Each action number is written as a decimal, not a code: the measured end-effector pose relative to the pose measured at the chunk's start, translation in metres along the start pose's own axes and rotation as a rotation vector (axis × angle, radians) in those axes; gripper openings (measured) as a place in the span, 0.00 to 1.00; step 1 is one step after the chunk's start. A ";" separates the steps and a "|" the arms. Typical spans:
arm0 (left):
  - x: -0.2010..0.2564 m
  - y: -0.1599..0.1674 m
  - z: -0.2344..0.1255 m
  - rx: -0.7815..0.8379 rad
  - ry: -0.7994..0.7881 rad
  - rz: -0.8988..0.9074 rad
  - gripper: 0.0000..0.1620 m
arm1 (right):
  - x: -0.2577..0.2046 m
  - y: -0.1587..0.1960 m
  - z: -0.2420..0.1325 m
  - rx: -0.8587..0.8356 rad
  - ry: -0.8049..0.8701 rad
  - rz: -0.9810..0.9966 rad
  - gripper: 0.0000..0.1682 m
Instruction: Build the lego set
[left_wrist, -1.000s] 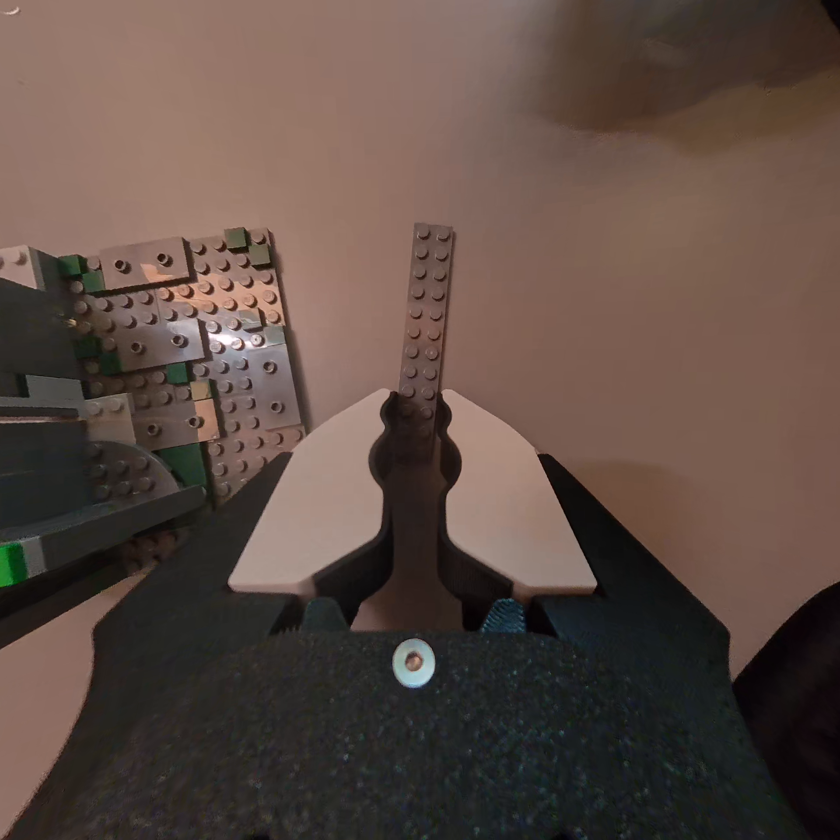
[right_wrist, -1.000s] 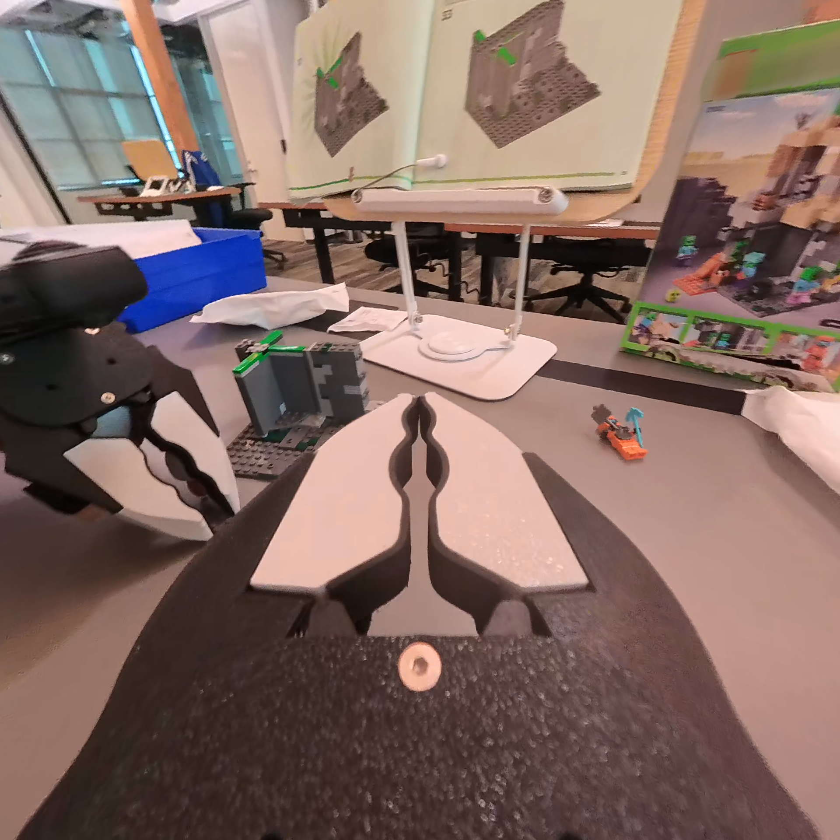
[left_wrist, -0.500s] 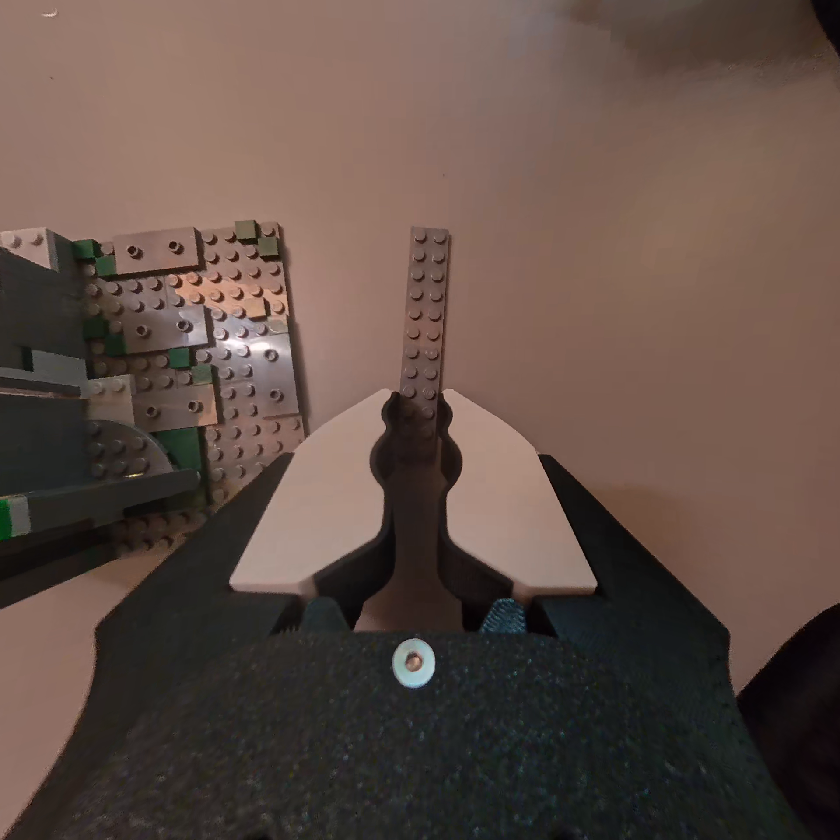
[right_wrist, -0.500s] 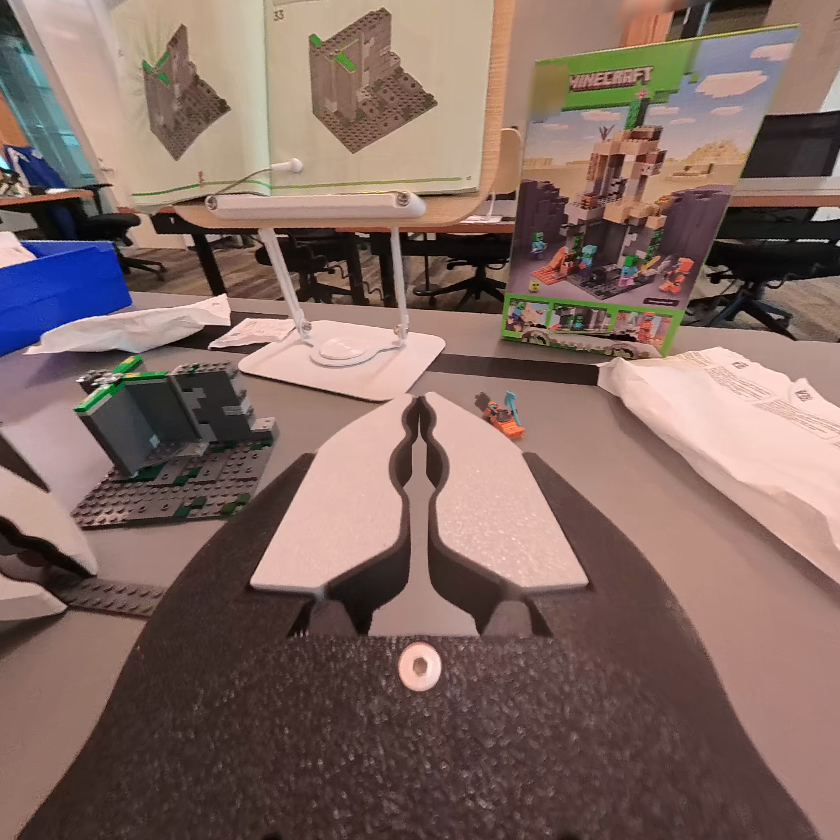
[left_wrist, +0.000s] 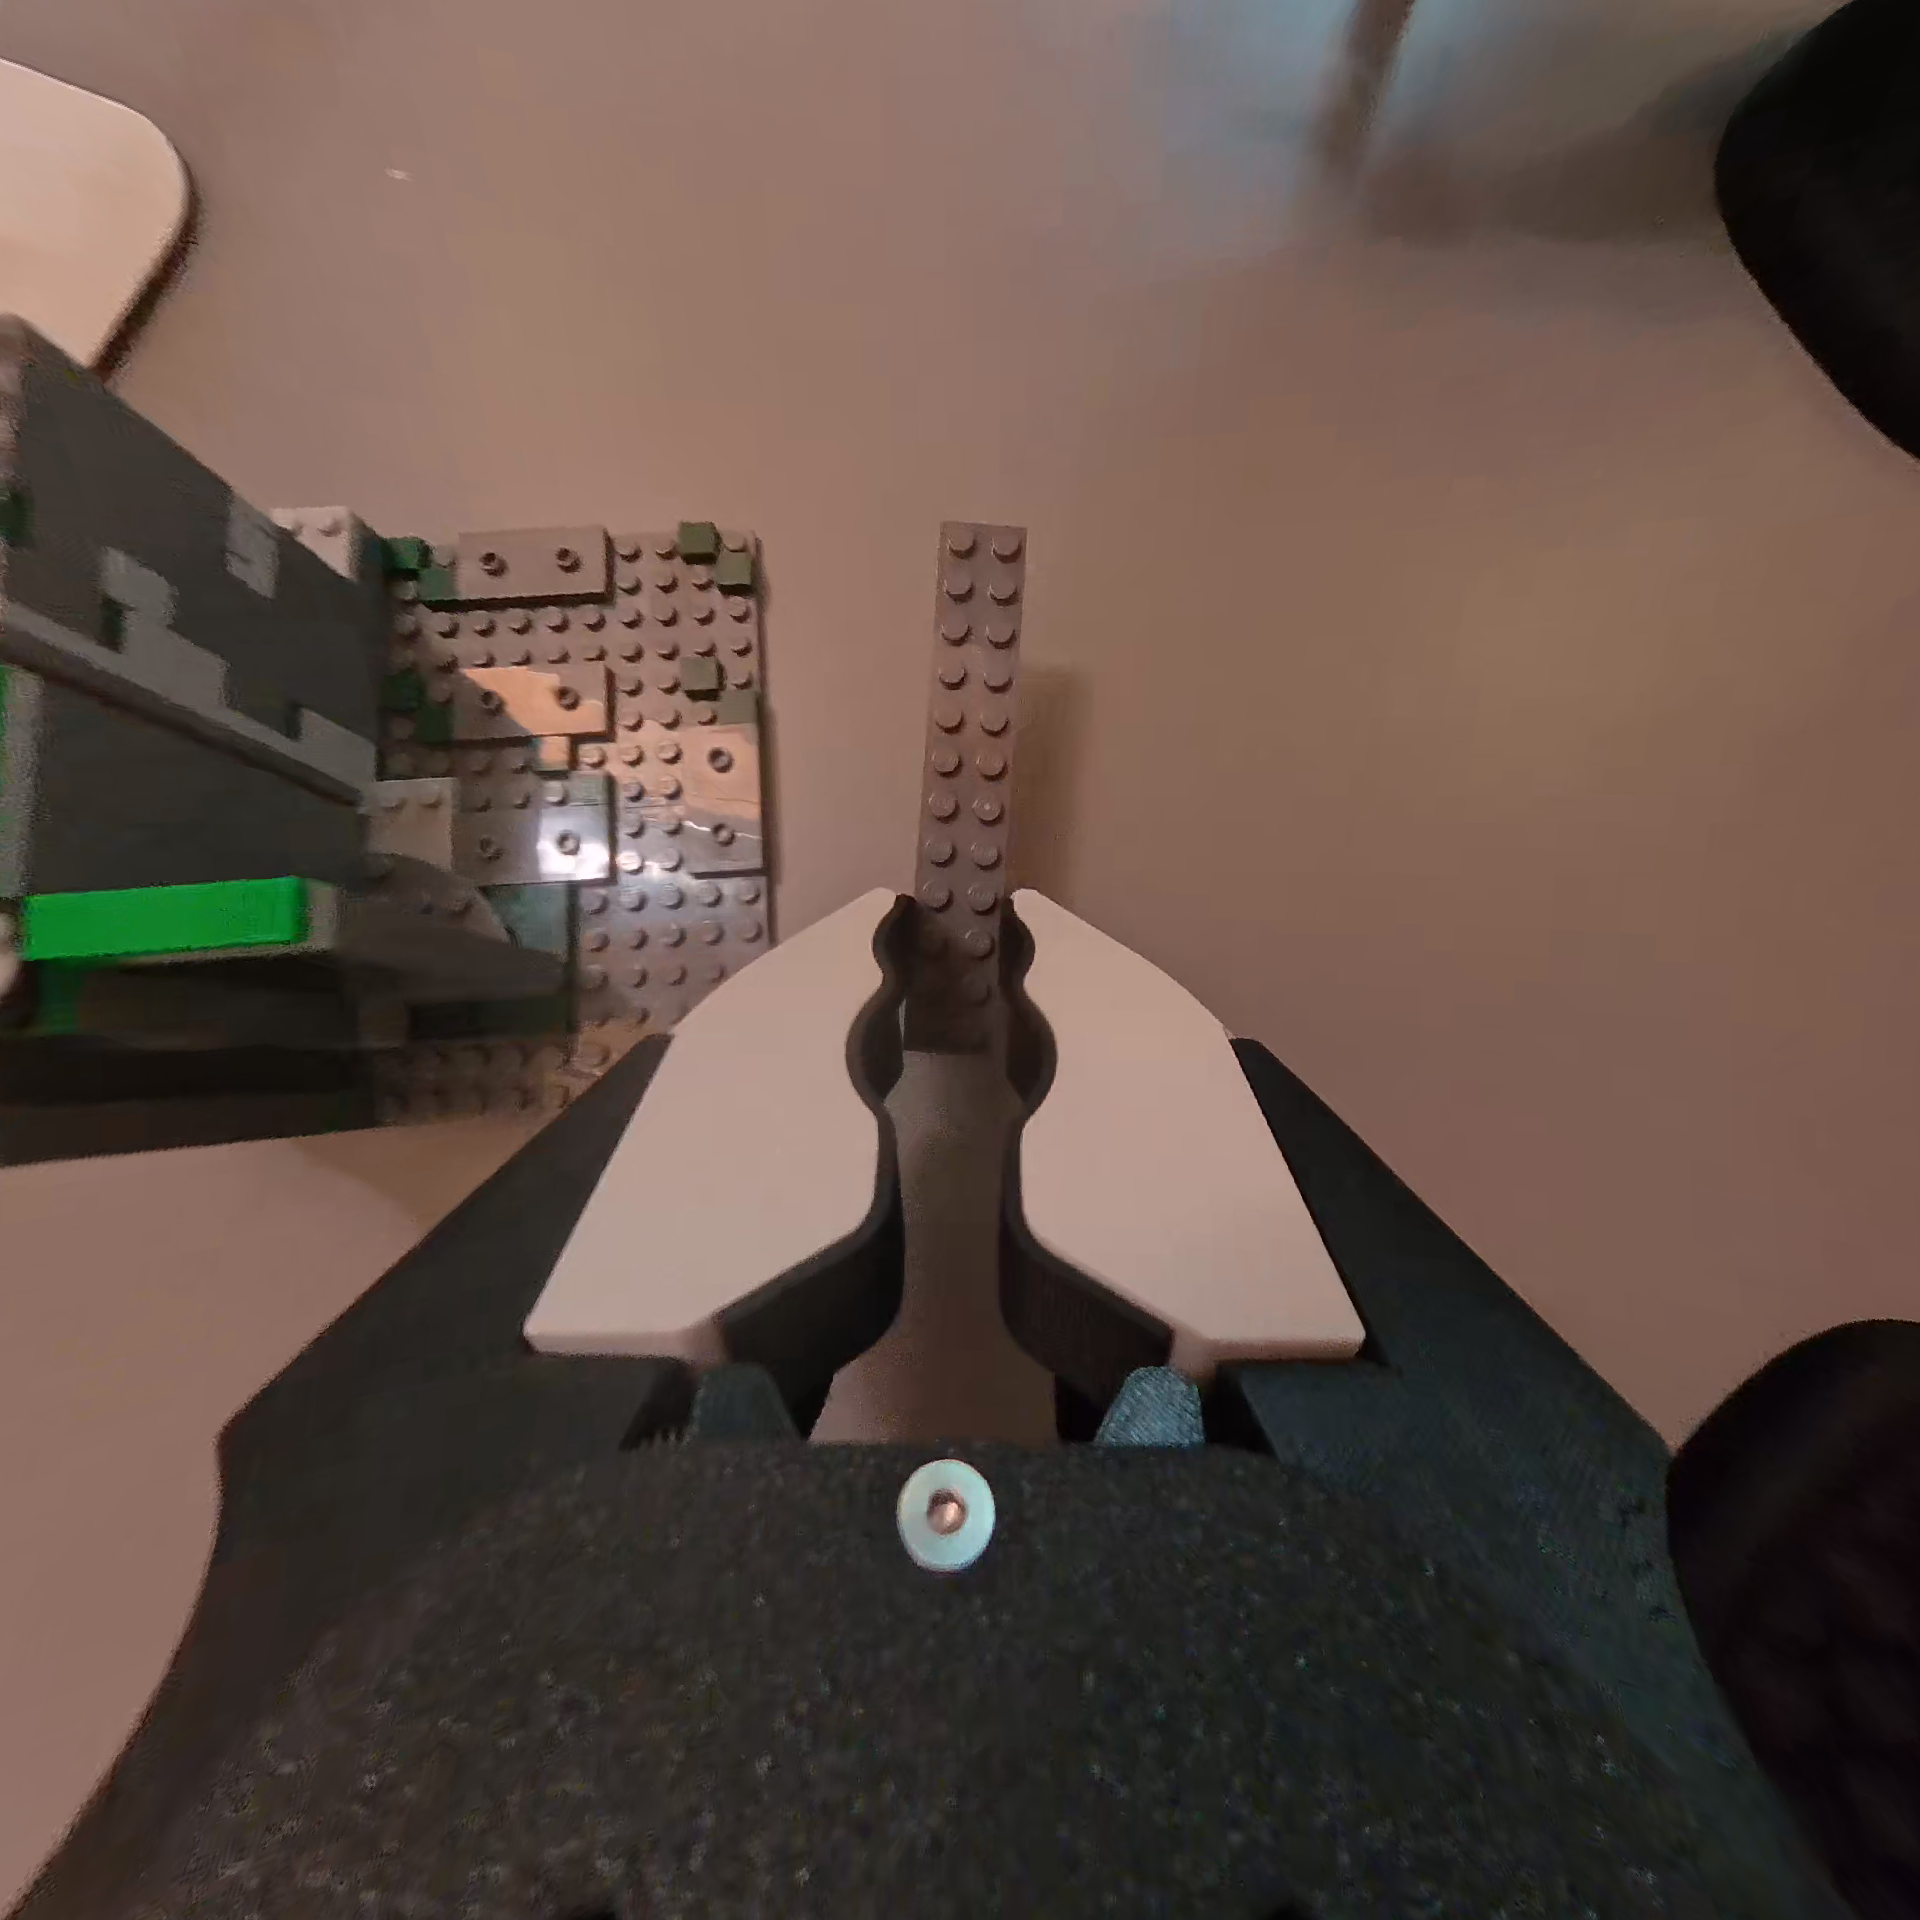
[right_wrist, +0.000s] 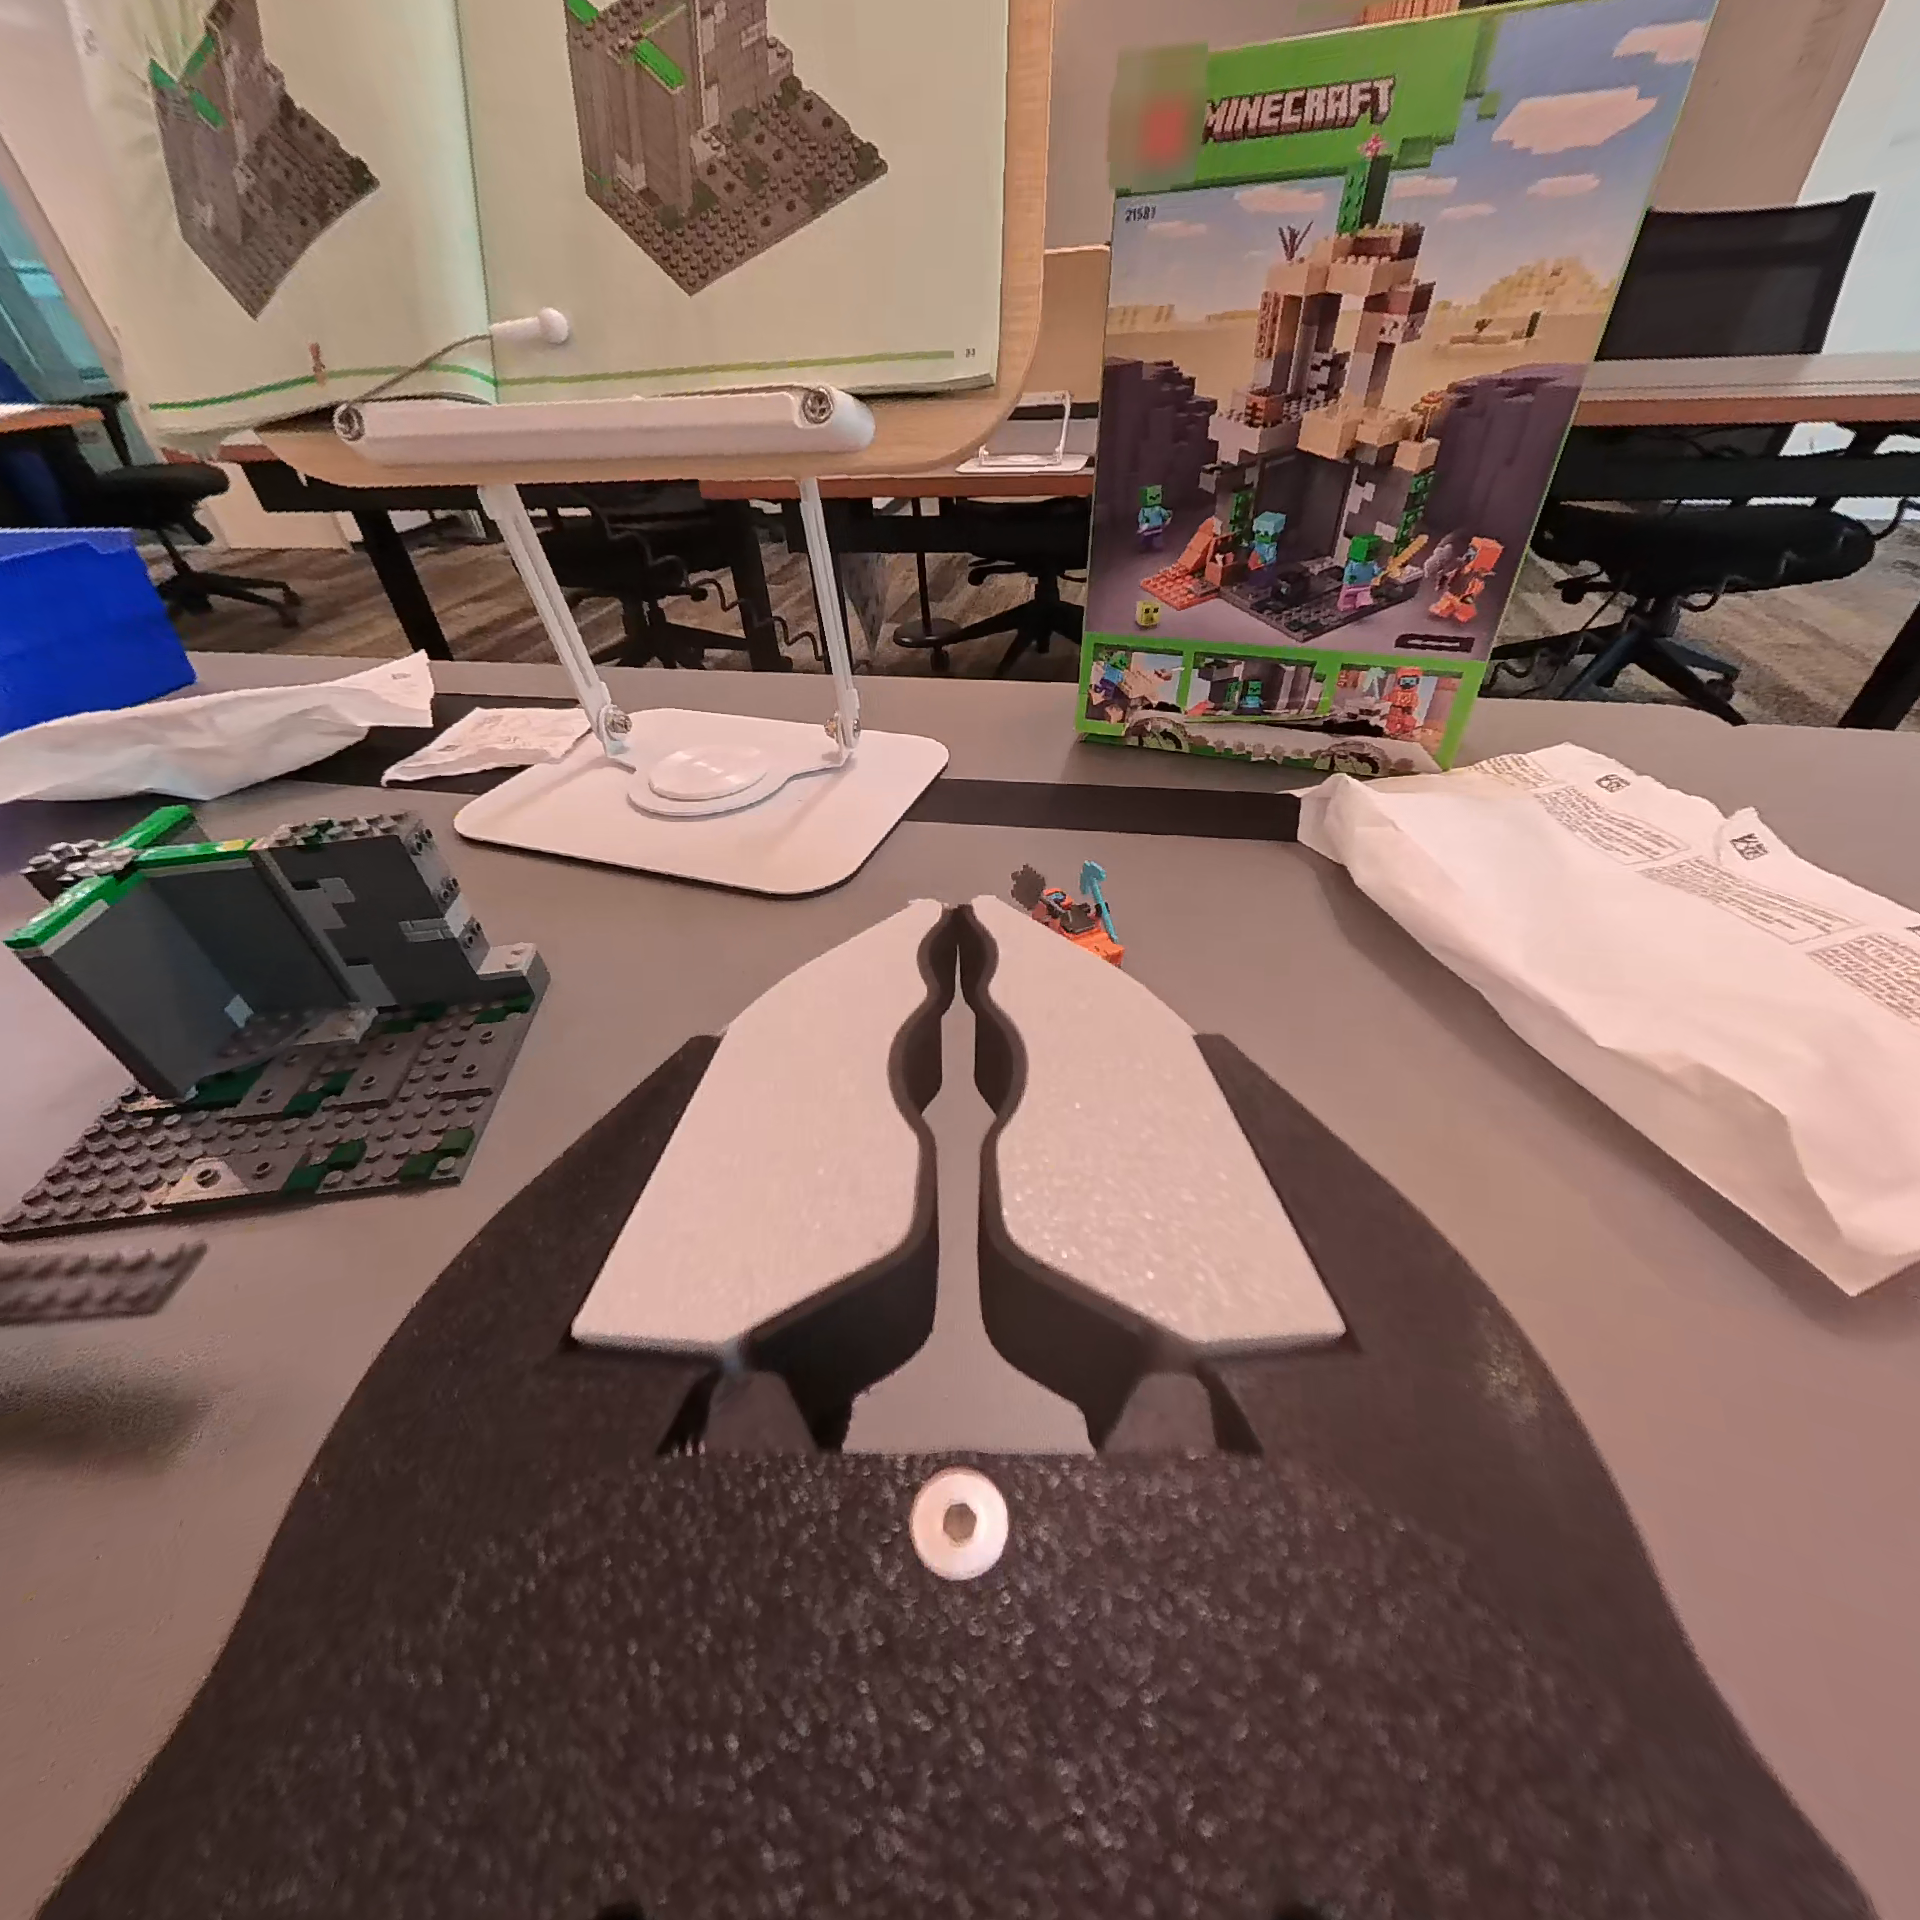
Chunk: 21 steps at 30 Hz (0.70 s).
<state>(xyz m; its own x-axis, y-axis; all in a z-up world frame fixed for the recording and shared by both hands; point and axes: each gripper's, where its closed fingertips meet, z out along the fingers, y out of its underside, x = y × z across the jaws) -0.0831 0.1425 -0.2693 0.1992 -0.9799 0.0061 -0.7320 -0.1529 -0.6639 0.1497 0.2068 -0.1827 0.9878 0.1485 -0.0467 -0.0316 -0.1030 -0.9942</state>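
My left gripper (left_wrist: 954, 916) is shut on the near end of a long grey studded plate (left_wrist: 971, 727). The plate sticks straight out ahead, just right of the build's grey baseplate (left_wrist: 675, 727). The build's dark grey wall with a green strip (left_wrist: 177, 790) rises at the left. In the right wrist view the build (right_wrist: 260, 997) stands at the left. The plate's far end (right_wrist: 94, 1278) hovers in front of the build, with a shadow under it. My right gripper (right_wrist: 956, 916) is shut and empty over the table's middle.
An orange minifigure (right_wrist: 1070, 920) lies just beyond my right fingertips. A white stand (right_wrist: 707, 800) holds the open instruction booklet (right_wrist: 582, 187). The set's box (right_wrist: 1330, 416) stands at the back. A white paper bag (right_wrist: 1662, 987) lies at the right. More bags (right_wrist: 208, 717) and a blue bin (right_wrist: 73, 613) are at the left. One gripper's finger ends stand about 25 centimeters off the other's.
My left gripper has carried the plate along beside the build, which now shows larger at the left. The right wrist view has swung right, and the left gripper has left it.
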 end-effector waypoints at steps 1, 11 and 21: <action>-0.002 -0.002 -0.005 0.008 -0.007 -0.004 0.09 | 0.000 0.000 0.000 -0.001 -0.001 0.000 0.00; -0.052 -0.030 -0.076 0.053 -0.129 -0.035 0.09 | -0.007 0.002 0.000 -0.009 -0.030 -0.009 0.01; -0.107 -0.039 -0.098 -0.046 -0.192 -0.064 0.09 | -0.016 0.009 0.002 -0.038 -0.073 -0.028 0.01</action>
<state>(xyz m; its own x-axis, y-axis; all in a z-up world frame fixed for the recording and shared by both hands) -0.1394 0.2406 -0.1708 0.3639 -0.9262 -0.0987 -0.7418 -0.2241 -0.6321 0.1328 0.2056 -0.1909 0.9745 0.2227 -0.0277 0.0027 -0.1352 -0.9908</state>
